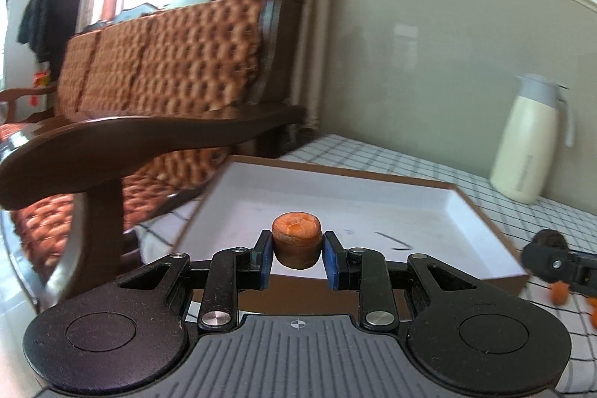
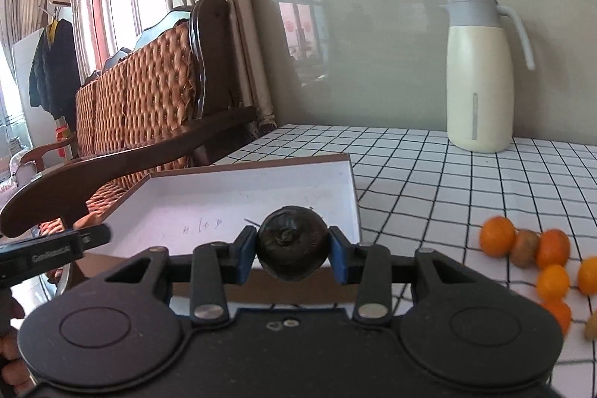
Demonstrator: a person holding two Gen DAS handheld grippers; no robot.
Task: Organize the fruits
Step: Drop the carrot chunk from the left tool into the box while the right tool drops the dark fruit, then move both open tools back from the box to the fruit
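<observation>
- Left tongs (image 1: 297,254): pinching a small orange-brown fruit (image 1: 296,243) between the blue pads, carried above the near edge of the shallow white box (image 1: 459,207); presumably it is held there for release into the box.
- Orientation of the orange-brown fruit: a squat, drum-like piece; its flat, lighter face points up and slightly toward the box, so its short axis stands nearly upright across the pads.
- Right tongs (image 2: 292,250): pinching a dark round fruit (image 2: 292,246), likewise held over the box's near edge.
- Orientation of the dark fruit: nearly spherical, no clear long axis; its stem scar faces the camera.
- Box: empty, lying on the checked cloth of the desk (image 2: 429,181), near the desk's corner.
- Remaining fruits (image 2: 537,260): orange and brownish pieces clustered on the cloth, well apart from the box, to its right.
- Jug (image 2: 481,73): upright at the wall.
</observation>
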